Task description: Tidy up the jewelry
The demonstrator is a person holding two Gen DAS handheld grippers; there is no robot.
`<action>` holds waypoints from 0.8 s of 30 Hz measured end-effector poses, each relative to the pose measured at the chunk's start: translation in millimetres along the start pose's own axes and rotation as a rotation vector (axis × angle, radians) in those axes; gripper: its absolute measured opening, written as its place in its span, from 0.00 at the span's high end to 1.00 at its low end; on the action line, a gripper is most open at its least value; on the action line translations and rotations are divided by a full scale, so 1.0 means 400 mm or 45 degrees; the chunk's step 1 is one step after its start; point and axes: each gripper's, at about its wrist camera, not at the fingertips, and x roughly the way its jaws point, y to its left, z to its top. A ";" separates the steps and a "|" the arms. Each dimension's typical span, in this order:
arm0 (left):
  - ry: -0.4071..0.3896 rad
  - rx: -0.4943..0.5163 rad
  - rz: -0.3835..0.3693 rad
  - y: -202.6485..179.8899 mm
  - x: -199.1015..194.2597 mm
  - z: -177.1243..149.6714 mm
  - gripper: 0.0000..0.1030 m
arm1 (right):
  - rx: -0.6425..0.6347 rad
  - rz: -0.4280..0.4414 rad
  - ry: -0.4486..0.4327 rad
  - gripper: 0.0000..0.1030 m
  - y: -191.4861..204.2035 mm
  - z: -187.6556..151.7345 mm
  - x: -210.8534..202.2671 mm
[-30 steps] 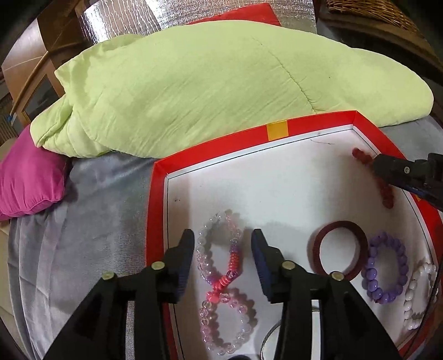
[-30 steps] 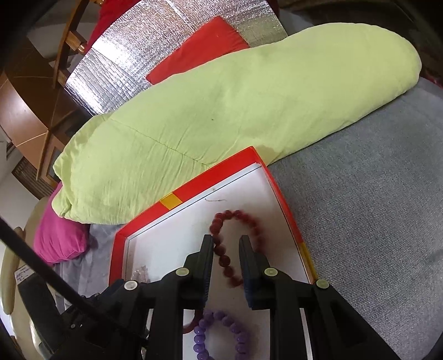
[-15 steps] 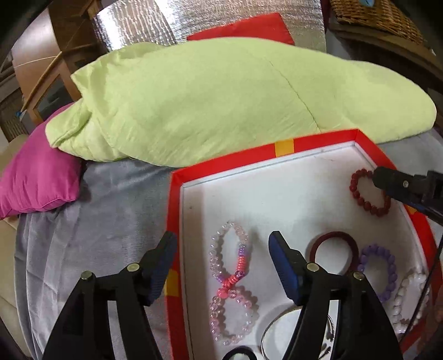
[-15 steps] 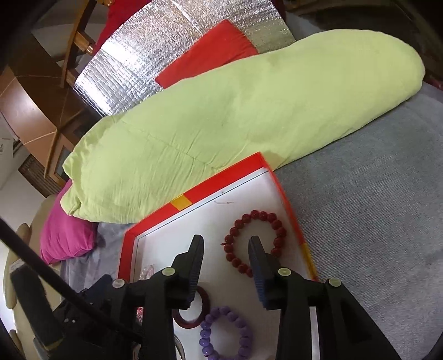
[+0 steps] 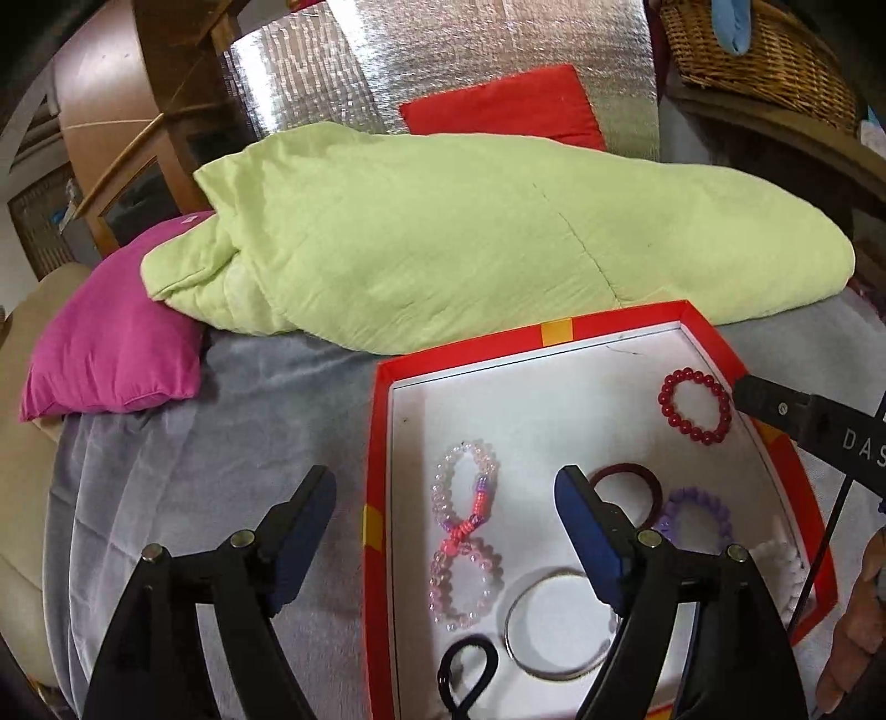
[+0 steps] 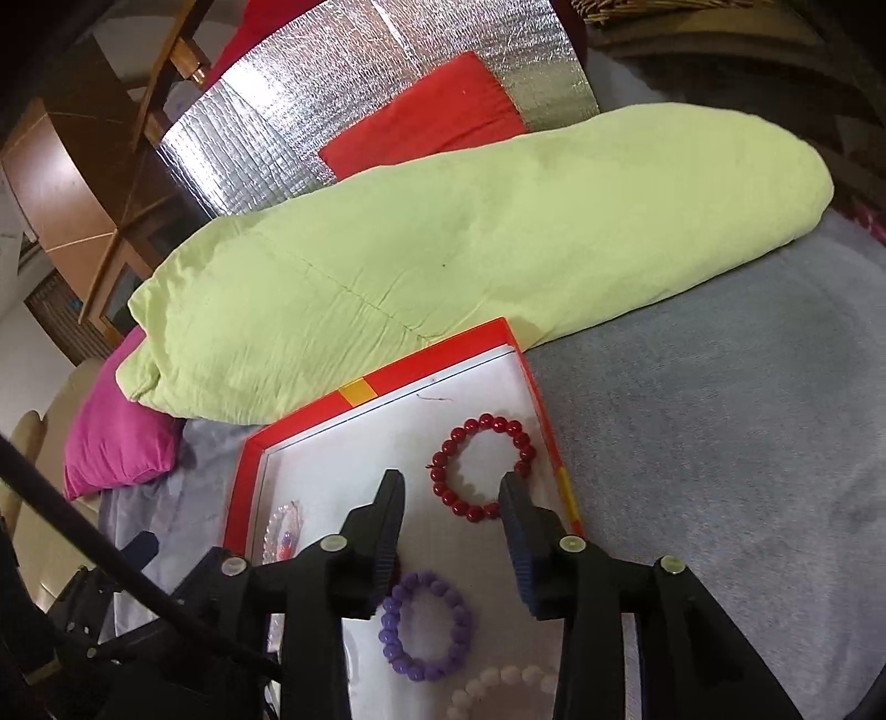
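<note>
A red-rimmed tray (image 5: 382, 443) (image 6: 515, 346) with a white floor lies on a grey bed cover. In it lie a red bead bracelet (image 5: 695, 399) (image 6: 480, 466), a twisted pink and clear bead bracelet (image 5: 465, 526), a maroon ring (image 5: 628, 487), a purple bead bracelet (image 5: 695, 512) (image 6: 426, 631), a white bead bracelet (image 6: 498, 684), a silver bangle (image 5: 556, 623) and a black hair tie (image 5: 465, 664). My left gripper (image 5: 443, 523) is open and empty above the pink bracelet. My right gripper (image 6: 451, 518) is open and empty just before the red bracelet.
A light green quilt (image 5: 498, 238) lies bunched behind the tray. A magenta pillow (image 5: 111, 343) sits at the left, a red cushion (image 5: 504, 108) and silver foil mat (image 6: 332, 105) behind. A wicker basket (image 5: 758, 50) stands at the back right.
Both grippers have opened wide and drawn back and up. The right one has let go of the red bead bracelet, which now lies flat as a ring in the tray's far right corner.
</note>
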 end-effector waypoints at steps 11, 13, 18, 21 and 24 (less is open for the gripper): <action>0.005 -0.122 0.042 0.044 -0.080 -0.033 0.19 | -0.101 -0.080 0.010 0.52 0.010 -0.042 -0.090; 0.015 -0.132 0.045 0.045 -0.091 -0.041 0.19 | -0.120 -0.084 0.008 0.52 0.016 -0.049 -0.111; -0.023 -0.088 0.078 0.046 -0.141 -0.070 0.19 | -0.211 -0.124 -0.026 0.42 0.048 -0.072 -0.161; -0.044 -0.085 0.082 0.056 -0.167 -0.086 0.19 | -0.278 -0.143 -0.033 0.41 0.070 -0.094 -0.183; -0.054 -0.099 0.073 0.067 -0.192 -0.099 0.19 | -0.331 -0.159 -0.033 0.41 0.084 -0.124 -0.204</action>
